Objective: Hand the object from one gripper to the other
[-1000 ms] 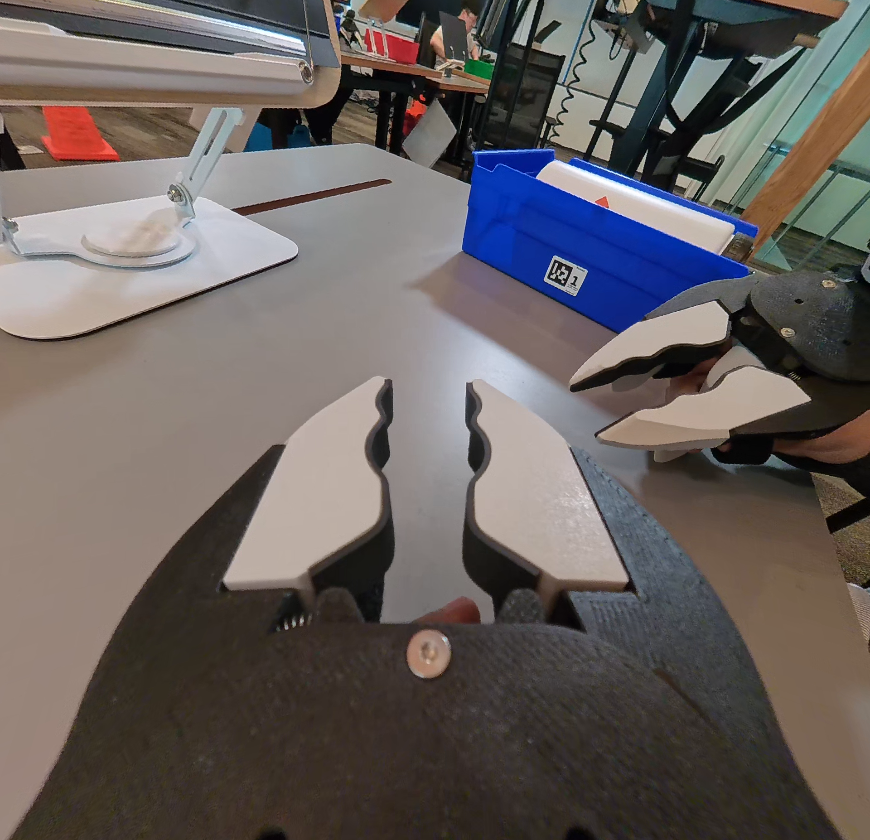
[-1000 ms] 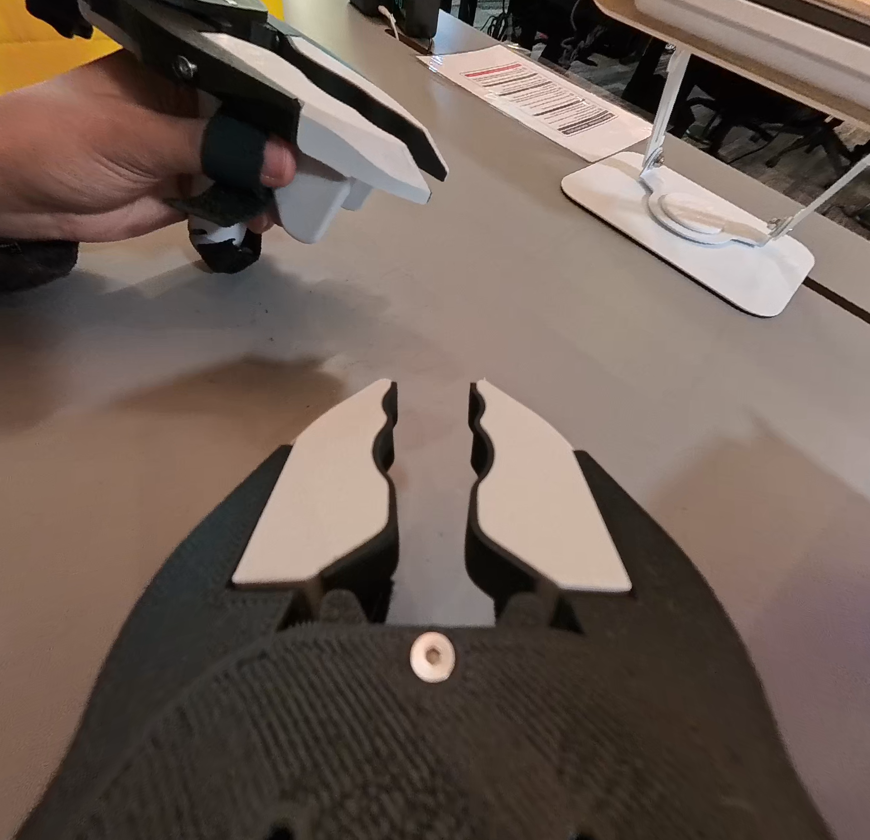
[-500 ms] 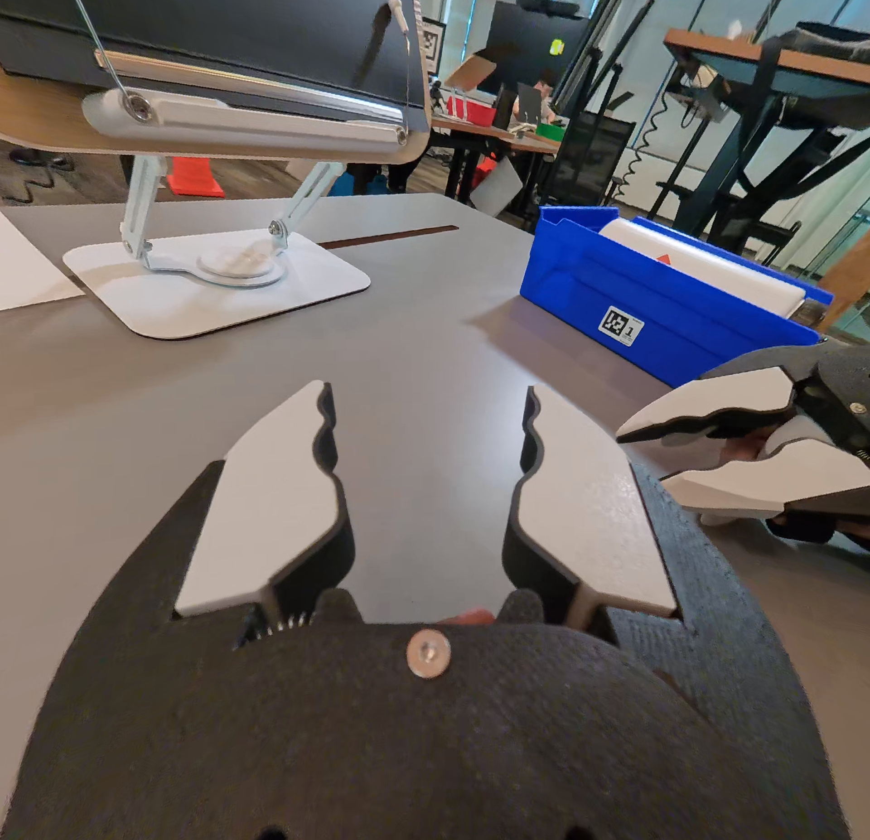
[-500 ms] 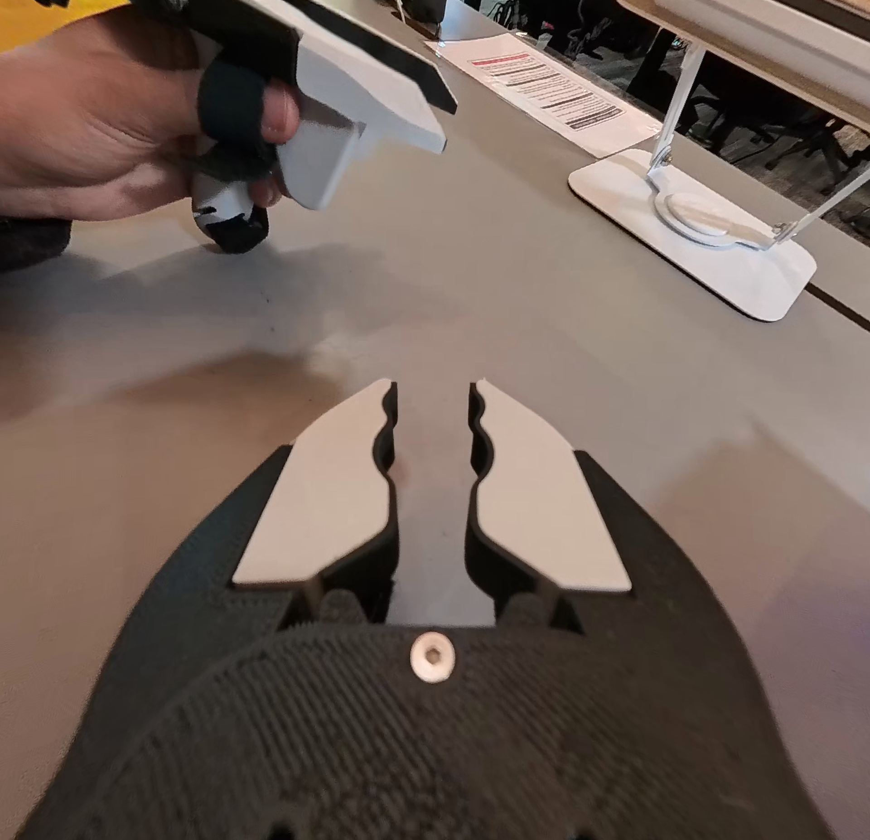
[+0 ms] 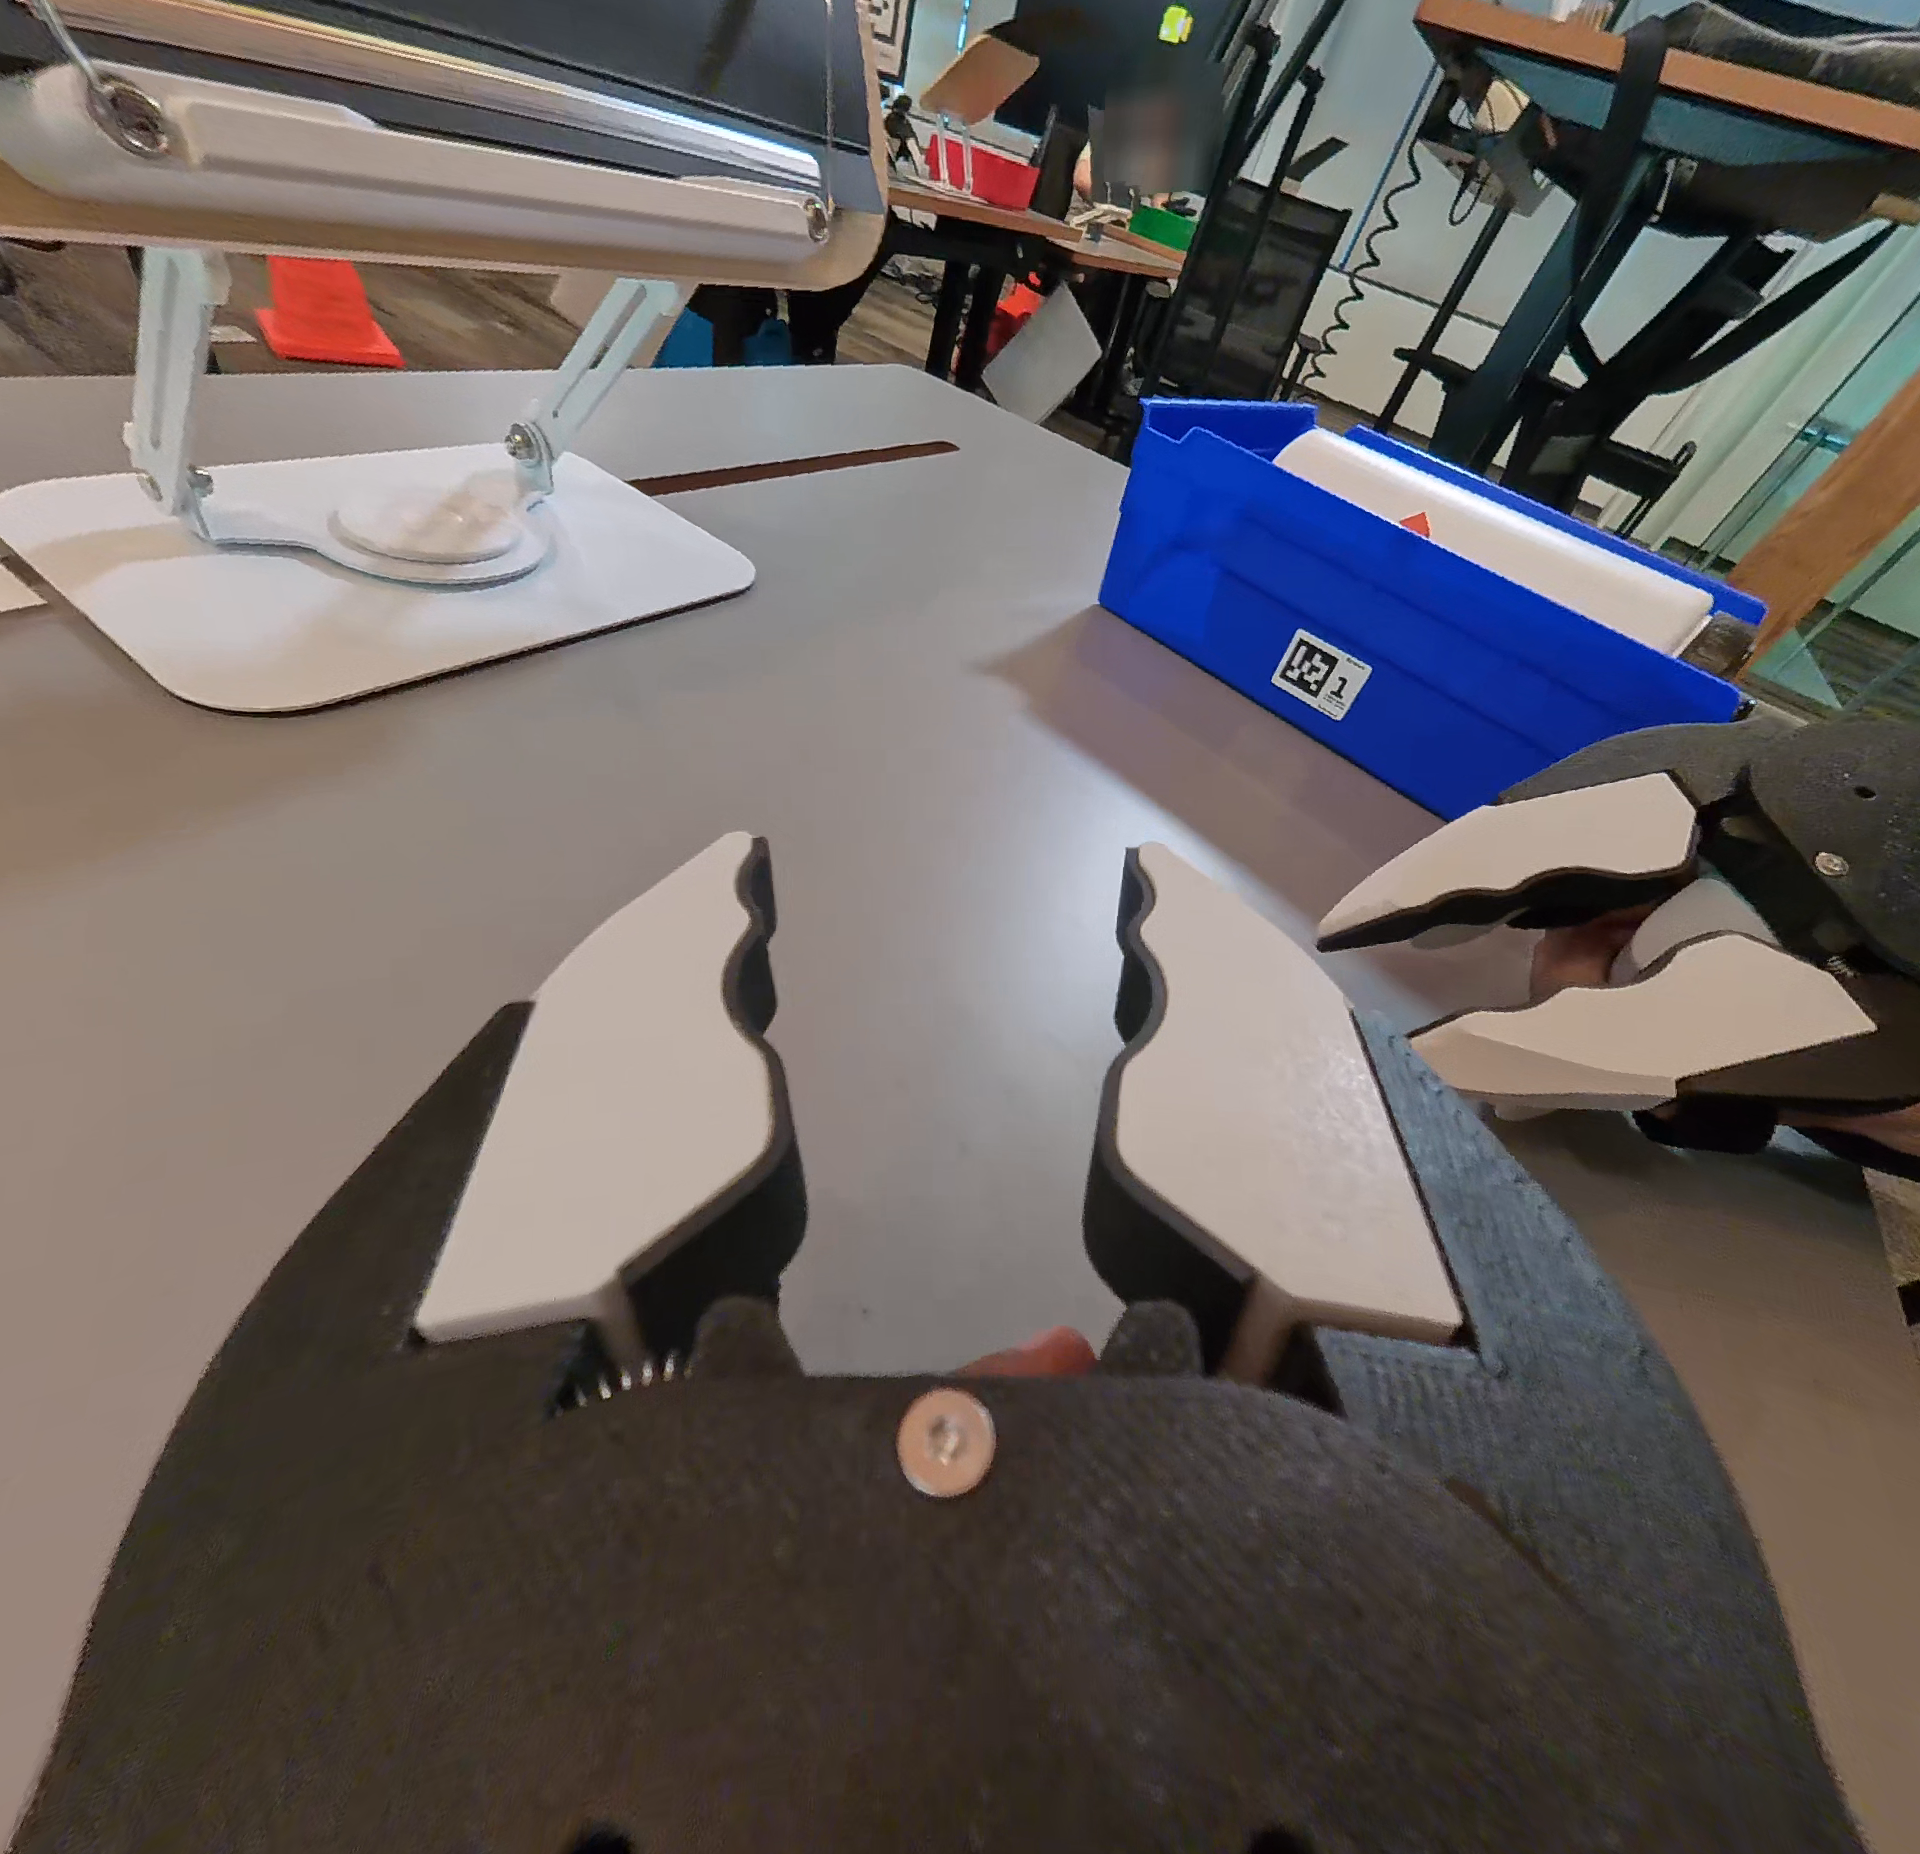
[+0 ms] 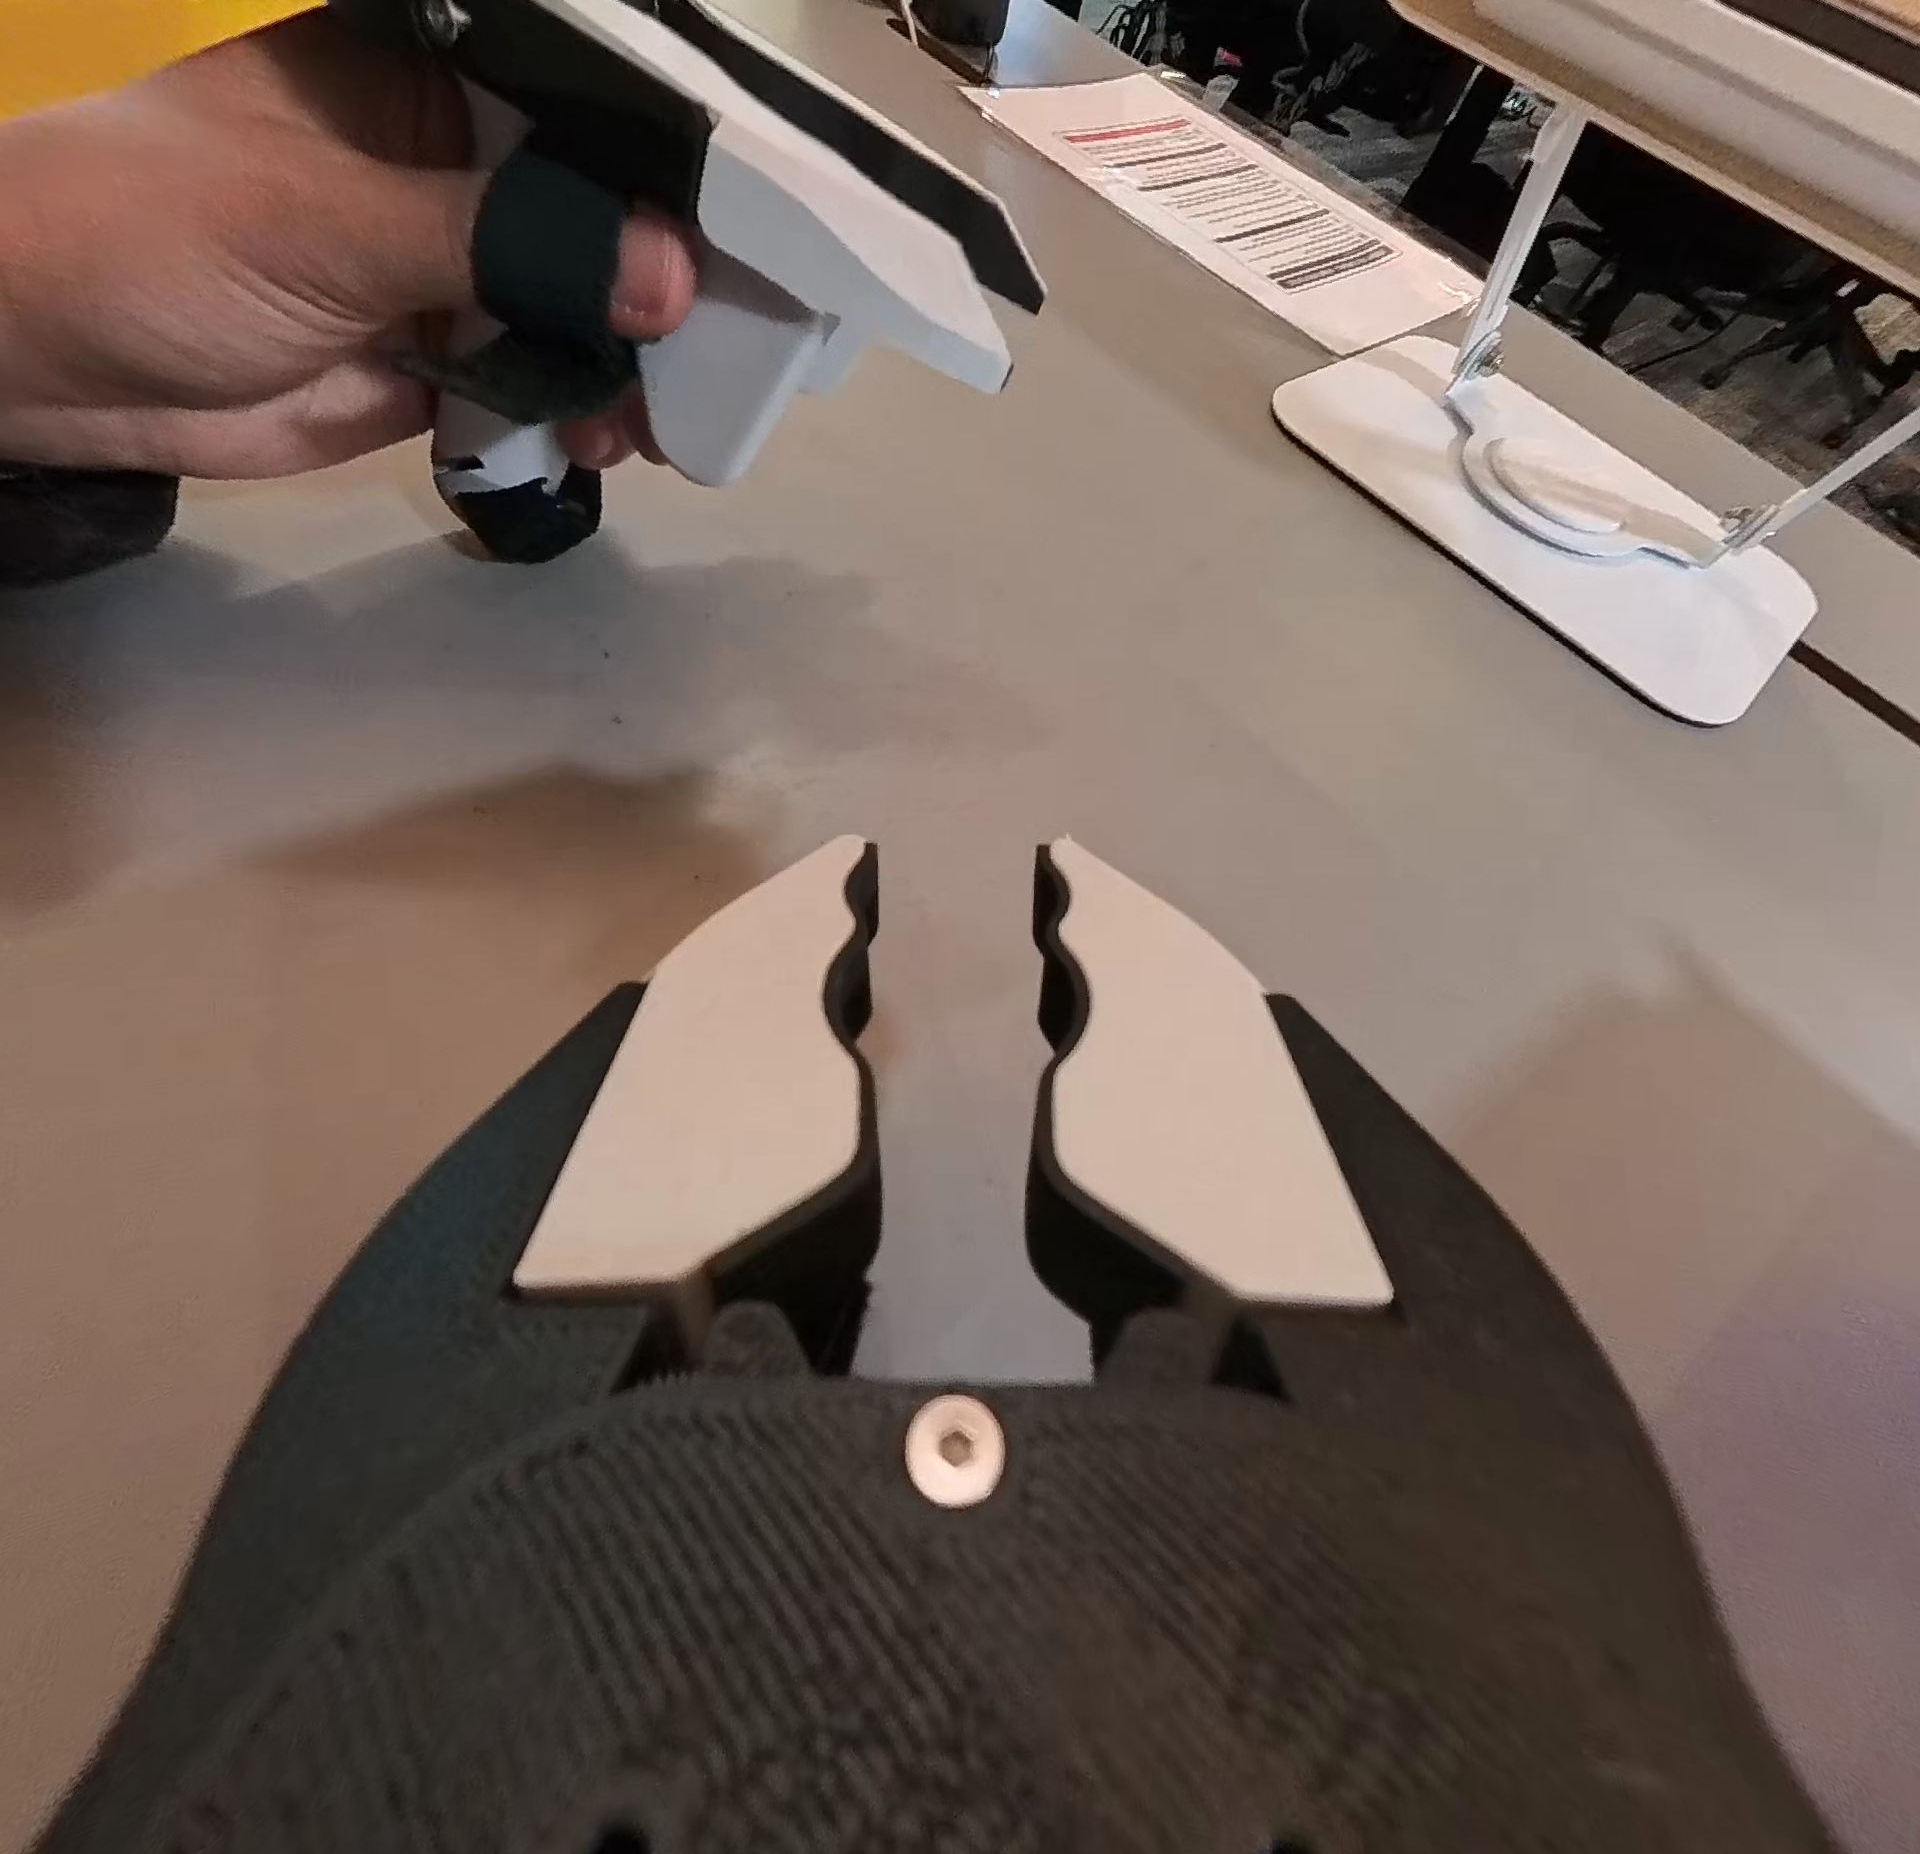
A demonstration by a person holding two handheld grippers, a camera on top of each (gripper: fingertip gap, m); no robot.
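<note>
My left gripper [image 5: 945, 859] is open wide and empty, low over the grey table [image 5: 883, 682]. It also shows in the right wrist view [image 6: 1008, 339], upper left, held by a hand [image 6: 208, 277]. My right gripper [image 6: 956, 854] is closed to a narrow gap with nothing between its fingers. It shows in the left wrist view [image 5: 1377, 994] at the right edge, pointing left. Neither gripper holds anything. No loose object lies on the table between them.
A blue bin [image 5: 1403, 641] with a white block [image 5: 1486, 547] in it stands at the back right. A white stand base [image 5: 312, 599] carrying a tilted board is at the back left; it also shows in the right wrist view [image 6: 1558, 557]. A printed sheet [image 6: 1226, 194] lies farther back.
My left gripper has opened from a narrow gap to wide and turned a little to the left. My right gripper has kept its gap and barely moved.
</note>
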